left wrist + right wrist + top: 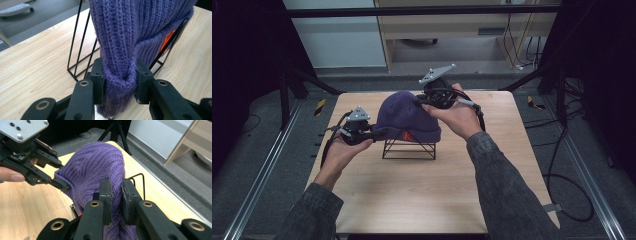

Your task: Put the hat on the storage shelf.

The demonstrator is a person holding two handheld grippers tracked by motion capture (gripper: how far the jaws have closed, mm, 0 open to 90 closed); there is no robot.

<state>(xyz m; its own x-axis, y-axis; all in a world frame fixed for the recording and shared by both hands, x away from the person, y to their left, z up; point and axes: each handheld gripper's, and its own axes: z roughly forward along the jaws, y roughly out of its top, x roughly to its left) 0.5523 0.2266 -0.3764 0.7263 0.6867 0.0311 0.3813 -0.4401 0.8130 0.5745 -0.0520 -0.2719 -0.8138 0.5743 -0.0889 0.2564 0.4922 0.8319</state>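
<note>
At frame centre the purple knit hat [407,116] sat draped over a black wire stand [409,148] on the bench [422,190]. The left tongs [119,80] pinched its folded brim; the right tongs [117,195] pinched the knit at the far side. Probably it was being lifted off or seated; next, both should move together.

Light wooden table [422,195], black wire stand [408,148] apparently resting on it

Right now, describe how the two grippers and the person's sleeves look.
Both the left gripper and the right gripper are black, with bolted two-piece jaws, a grey three-cornered plate on top and a trailing black cable. The sleeves are dark grey, denim-like.
</note>
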